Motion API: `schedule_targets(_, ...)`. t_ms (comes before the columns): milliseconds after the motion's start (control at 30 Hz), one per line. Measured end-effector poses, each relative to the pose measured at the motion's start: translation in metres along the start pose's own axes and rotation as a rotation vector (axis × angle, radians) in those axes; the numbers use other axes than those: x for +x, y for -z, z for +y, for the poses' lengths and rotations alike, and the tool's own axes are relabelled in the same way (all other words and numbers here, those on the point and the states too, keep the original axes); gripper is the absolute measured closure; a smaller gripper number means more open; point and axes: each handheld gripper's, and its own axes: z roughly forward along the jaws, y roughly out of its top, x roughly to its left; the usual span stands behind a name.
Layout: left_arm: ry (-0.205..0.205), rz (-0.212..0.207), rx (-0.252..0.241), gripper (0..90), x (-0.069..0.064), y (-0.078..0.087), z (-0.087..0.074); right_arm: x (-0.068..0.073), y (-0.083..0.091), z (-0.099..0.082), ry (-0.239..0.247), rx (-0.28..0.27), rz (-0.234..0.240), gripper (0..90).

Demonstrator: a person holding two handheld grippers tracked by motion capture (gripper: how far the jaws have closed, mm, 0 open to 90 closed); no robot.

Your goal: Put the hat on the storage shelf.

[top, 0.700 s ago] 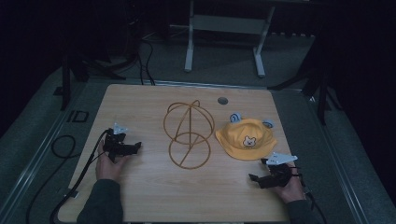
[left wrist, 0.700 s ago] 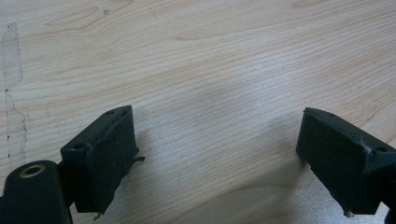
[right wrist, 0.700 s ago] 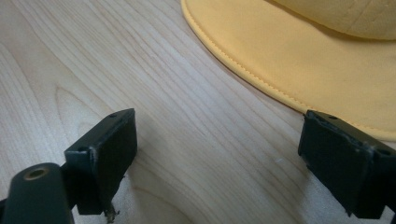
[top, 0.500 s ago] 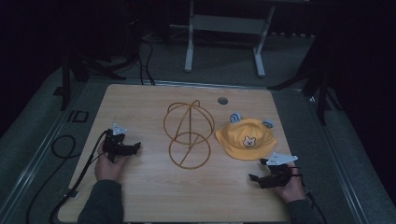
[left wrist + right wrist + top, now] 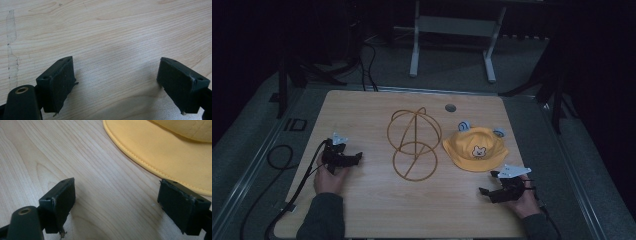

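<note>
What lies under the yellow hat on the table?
The yellow hat lies brim-down on the wooden table; two pale blue ear flaps stick out at its far edge. Anything beneath the crown is covered.

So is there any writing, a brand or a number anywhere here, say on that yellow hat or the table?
No text can be read.
Yellow fabric hat: a small bear-face picture on the front, no letters.
Pale wooden table: bare grain, no label.
Gold wire stand: no tag.
Dark rectangular outline on the grey floor left of the table: a mark, no legible characters.
</note>
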Motion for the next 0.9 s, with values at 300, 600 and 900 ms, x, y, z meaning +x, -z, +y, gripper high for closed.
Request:
schedule_targets(300,0.000,0.001,0.000,14.6,0.000,0.000,0.000,-0.007,0.006,0.006,-0.022,0.050,0.030,27.9)
schedule_targets(600,-0.001,0.002,0.001,14.6,0.000,0.000,0.000,-0.010,0.022,0.010,-0.001,0.096,0.019,31.7)
schedule_targets(900,0.000,0.002,-0.001,14.6,0.000,0.000,0.000,-0.014,0.046,0.039,0.072,0.158,-0.028,31.5)
